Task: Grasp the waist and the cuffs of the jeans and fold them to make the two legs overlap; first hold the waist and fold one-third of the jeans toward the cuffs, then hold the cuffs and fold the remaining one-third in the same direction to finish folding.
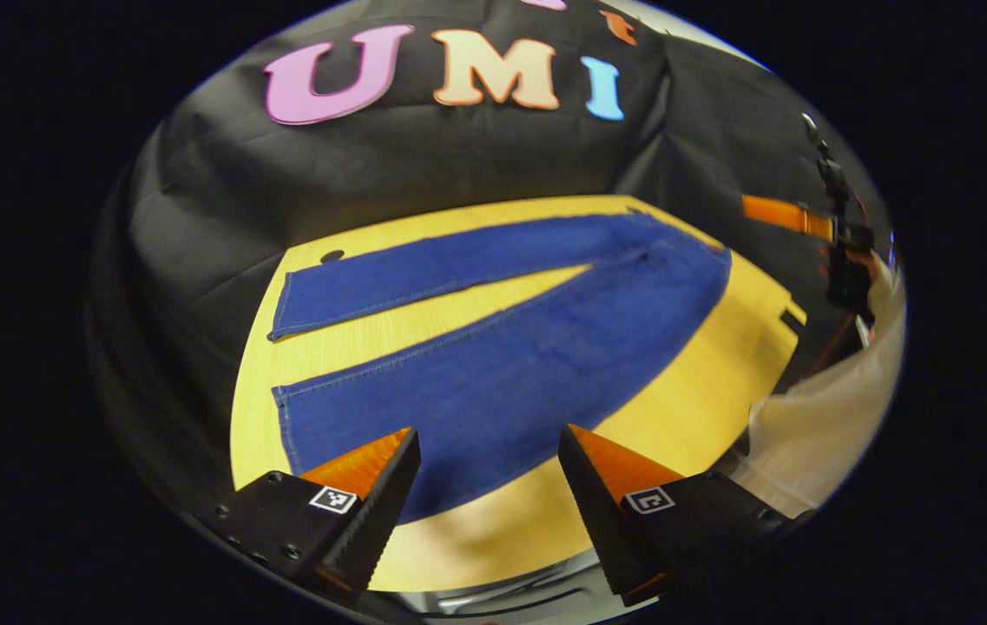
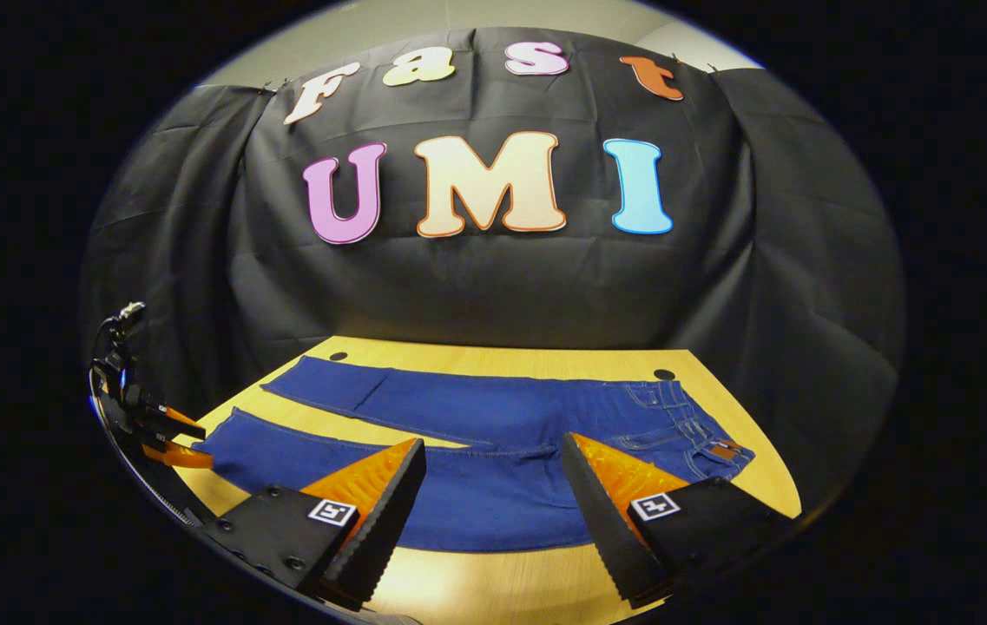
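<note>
Where black cloth (image 2: 493, 286) ends, table (image 2: 493, 599) bears jeans (image 2: 502, 434).

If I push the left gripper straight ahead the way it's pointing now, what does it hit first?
Probably the near leg of the jeans, lying flat on the table. The left gripper is open and aimed down at that leg; nothing shows between them, though depth is hard to judge.

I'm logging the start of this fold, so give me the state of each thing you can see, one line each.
Jeans: flat on the table, unfolded, legs spread apart.
Left tool: open, holding nothing, above the near leg.
Right tool: open, holding nothing, near the waist end.
Table: bare wood showing around the jeans.
</note>
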`<state>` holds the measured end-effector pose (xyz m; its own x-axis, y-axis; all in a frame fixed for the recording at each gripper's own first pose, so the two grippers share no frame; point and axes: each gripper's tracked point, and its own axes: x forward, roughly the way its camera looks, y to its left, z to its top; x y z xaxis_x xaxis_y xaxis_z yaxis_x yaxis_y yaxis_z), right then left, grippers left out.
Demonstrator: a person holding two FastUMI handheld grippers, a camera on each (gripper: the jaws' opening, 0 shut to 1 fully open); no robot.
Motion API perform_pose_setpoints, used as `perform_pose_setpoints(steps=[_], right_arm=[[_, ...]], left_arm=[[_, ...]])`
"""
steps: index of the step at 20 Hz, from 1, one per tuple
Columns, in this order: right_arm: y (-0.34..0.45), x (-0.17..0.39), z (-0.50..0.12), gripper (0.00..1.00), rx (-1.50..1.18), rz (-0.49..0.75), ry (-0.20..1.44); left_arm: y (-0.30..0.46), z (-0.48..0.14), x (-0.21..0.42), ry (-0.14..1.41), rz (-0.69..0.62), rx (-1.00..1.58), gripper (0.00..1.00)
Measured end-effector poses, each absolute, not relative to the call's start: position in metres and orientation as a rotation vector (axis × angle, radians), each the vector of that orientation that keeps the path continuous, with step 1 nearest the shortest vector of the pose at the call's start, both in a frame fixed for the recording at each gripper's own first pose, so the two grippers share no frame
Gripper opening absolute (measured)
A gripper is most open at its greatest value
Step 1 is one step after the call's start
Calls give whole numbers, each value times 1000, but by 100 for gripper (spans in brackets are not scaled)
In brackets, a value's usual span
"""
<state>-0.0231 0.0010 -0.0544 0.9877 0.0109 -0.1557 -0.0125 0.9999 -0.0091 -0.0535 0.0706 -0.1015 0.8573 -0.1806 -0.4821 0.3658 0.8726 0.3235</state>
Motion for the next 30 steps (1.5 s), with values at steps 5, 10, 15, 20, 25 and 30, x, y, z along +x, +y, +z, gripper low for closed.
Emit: perform_pose_setpoints(steps=[5,10,15,20,25,30], right_arm=[[2,-34,-66,99,-50,13,199],[5,-43,-81,99,-116,32,262],[14,-48,-95,99,-182,75,308],[6,-47,-102,98,-175,81,340],[-1,-43,-111,99,-163,67,366],[6,-39,-118,98,-126,92,378]], left_arm=[[116,-137,-63,644,-354,570,96],[138,-156,-67,776,-433,612,93],[152,-162,-59,835,-449,647,93],[158,-170,-57,879,-472,739,90],[165,-171,-59,954,-518,782,89],[164,-169,-54,1030,-481,832,76]])
